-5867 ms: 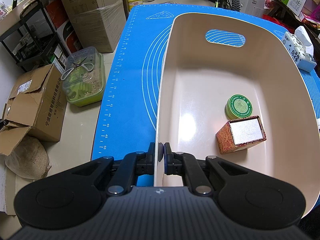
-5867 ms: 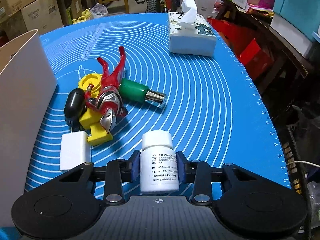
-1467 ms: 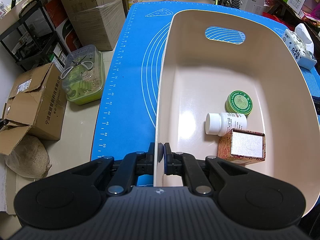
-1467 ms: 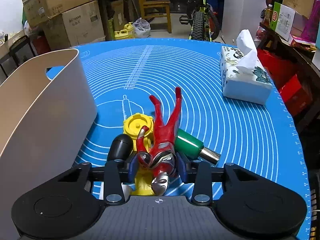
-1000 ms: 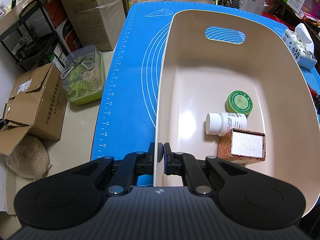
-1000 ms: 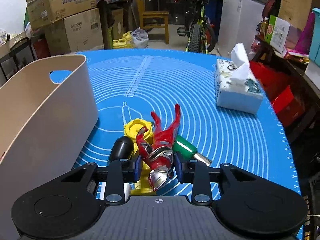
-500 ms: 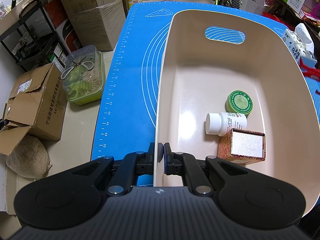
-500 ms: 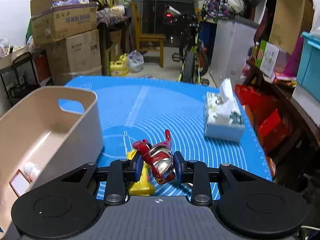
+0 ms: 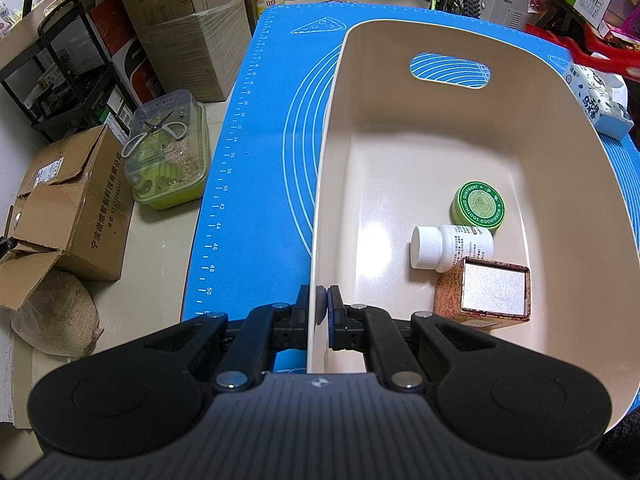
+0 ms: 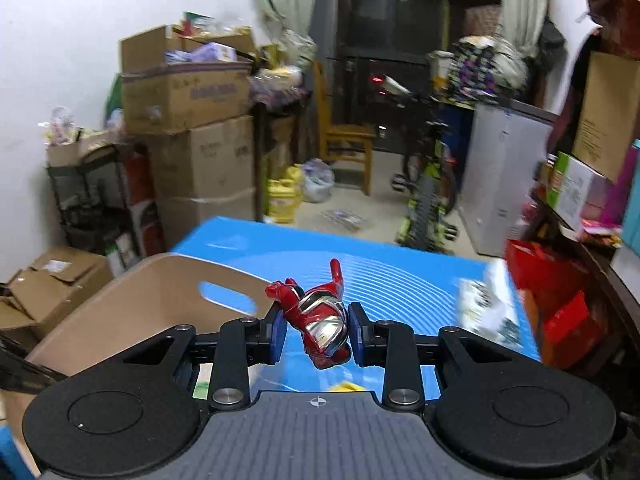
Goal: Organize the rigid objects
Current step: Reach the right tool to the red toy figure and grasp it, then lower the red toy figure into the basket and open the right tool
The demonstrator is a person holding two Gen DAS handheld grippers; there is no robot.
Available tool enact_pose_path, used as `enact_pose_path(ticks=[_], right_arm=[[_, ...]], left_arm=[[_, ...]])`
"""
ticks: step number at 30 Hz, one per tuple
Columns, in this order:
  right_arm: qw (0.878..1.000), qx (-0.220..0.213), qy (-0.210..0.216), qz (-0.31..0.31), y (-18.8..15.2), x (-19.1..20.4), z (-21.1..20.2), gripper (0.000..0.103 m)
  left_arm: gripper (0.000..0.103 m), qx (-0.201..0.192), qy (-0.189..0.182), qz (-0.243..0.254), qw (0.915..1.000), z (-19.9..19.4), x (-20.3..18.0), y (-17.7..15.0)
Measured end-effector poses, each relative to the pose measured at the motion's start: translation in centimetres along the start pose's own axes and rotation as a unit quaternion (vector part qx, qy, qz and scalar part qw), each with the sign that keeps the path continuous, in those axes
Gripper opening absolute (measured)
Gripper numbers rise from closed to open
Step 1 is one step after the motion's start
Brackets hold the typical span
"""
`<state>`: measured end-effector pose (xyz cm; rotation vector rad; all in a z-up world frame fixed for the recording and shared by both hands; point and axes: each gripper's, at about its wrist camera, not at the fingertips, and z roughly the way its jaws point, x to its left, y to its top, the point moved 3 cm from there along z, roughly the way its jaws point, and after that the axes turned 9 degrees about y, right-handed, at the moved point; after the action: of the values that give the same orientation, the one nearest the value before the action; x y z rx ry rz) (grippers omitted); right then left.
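Note:
My left gripper [image 9: 322,312] is shut on the near left rim of the beige bin [image 9: 332,128]. Inside the bin lie a green round tin [image 9: 478,206], a white pill bottle [image 9: 450,246] on its side and a patterned brown box [image 9: 486,296]. My right gripper [image 10: 318,334] is shut on a red and silver toy figure [image 10: 320,320] and holds it in the air, to the right of the bin [image 10: 132,300] and above the blue mat [image 10: 400,276]. A bit of a yellow toy [image 10: 344,387] shows below the figure.
A tissue box [image 9: 598,100] stands on the mat right of the bin; it also shows blurred in the right wrist view [image 10: 486,308]. Cardboard boxes [image 9: 68,208], a clear container with scissors [image 9: 166,152] and a sack lie on the floor to the left.
My right gripper has lifted the red figure off the pile and risen, tilting up and toward the bin. My left gripper and the bin have not moved.

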<state>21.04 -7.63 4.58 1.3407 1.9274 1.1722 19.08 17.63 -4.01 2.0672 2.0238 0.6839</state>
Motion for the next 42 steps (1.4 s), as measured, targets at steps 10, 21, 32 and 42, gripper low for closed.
enact_pose_path(ticks=[10, 21, 32, 42], right_arm=[[0.997, 0.044, 0.052, -0.029, -1.1, 6.2, 5.2, 0.040], [0.987, 0.147, 0.055, -0.047, -5.2, 9.2, 10.0, 0.040], [0.985, 0.156, 0.062, -0.033, -4.8, 8.7, 8.9, 0.064], [0.997, 0.071, 0.028, 0.025, -2.2, 3.5, 3.3, 0.078]], left_arm=[[0.009, 0.000, 0.000, 0.000, 1.0000, 0.0, 0.0, 0.0], [0.009, 0.000, 0.000, 0.001, 1.0000, 0.0, 0.0, 0.0], [0.009, 0.000, 0.001, 0.001, 1.0000, 0.0, 0.1, 0.0], [0.009, 0.000, 0.001, 0.001, 1.0000, 0.0, 0.0, 0.0]])
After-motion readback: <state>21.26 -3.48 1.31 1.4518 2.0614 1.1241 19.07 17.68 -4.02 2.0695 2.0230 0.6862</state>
